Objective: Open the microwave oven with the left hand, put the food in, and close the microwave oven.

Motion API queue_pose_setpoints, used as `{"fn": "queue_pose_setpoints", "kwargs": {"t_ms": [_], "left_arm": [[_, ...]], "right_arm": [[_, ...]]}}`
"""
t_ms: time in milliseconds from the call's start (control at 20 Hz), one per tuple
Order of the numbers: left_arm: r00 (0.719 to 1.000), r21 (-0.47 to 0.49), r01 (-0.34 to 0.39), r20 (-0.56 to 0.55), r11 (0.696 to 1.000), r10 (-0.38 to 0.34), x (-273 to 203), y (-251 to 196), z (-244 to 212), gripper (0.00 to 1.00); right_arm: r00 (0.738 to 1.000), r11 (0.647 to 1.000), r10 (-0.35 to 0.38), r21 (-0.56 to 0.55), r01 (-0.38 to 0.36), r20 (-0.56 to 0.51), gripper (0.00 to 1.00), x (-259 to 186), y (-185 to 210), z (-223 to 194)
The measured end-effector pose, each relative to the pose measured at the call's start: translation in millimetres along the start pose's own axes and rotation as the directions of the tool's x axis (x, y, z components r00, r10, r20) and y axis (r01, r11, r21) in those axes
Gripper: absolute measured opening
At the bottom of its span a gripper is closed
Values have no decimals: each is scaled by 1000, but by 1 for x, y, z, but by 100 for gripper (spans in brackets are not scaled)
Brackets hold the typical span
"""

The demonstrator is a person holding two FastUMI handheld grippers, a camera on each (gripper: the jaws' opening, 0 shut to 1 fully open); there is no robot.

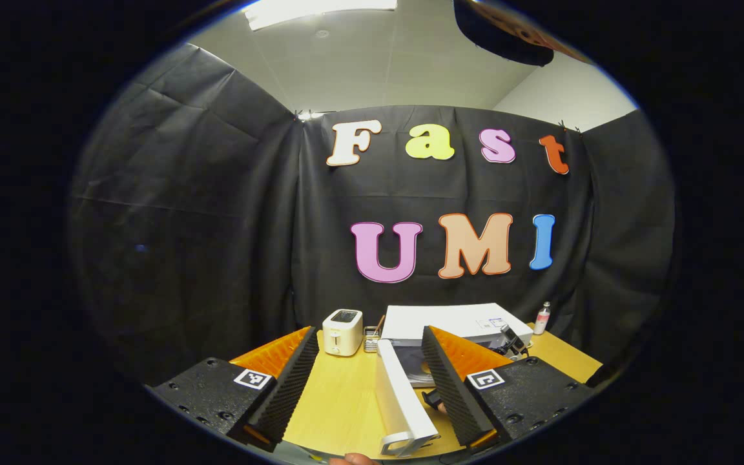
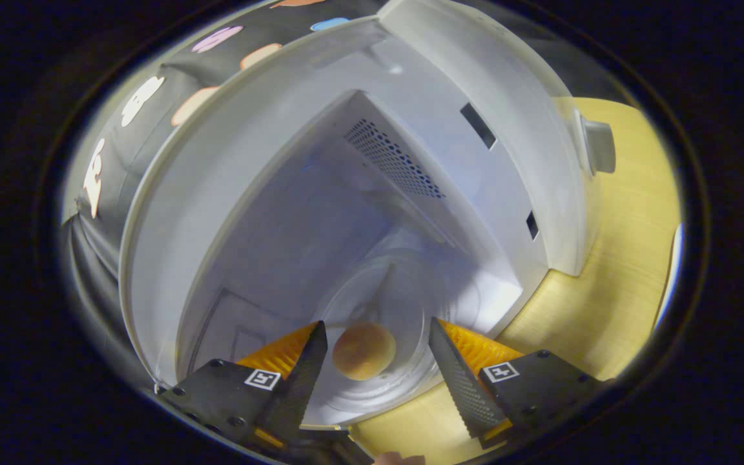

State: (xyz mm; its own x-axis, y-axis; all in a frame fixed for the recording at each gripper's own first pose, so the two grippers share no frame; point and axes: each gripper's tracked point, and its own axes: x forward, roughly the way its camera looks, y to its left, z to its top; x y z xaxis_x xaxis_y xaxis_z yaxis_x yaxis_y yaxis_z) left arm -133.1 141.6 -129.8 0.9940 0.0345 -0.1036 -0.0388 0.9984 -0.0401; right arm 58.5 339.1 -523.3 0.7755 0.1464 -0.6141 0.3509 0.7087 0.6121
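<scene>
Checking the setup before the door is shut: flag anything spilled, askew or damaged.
Nothing stands out. The food lies on the glass plate inside the microwave, between the open right gripper fingers without touching them. The door stands open by the open left gripper, as expected. No spill shows on the table.

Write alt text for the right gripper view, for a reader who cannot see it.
A round bun lies on the glass turntable inside the open white microwave, between the open fingers of the right gripper, which do not touch it. The microwave stands on a wooden table.
</scene>
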Motion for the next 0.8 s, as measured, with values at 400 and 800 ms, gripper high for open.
{"fn": "queue_pose_setpoints", "kwargs": {"t_ms": [400,800], "left_arm": [[999,-23,46,18,999,-46,1,-12,-2,91],[999,-20,29,-13,999,-30,-6,12,-41,94]], "right_arm": [[984,935,179,-307,-176,-20,87,-80,-5,9],[937,799,348,-529,-286,19,87,-178,11,73]]}}
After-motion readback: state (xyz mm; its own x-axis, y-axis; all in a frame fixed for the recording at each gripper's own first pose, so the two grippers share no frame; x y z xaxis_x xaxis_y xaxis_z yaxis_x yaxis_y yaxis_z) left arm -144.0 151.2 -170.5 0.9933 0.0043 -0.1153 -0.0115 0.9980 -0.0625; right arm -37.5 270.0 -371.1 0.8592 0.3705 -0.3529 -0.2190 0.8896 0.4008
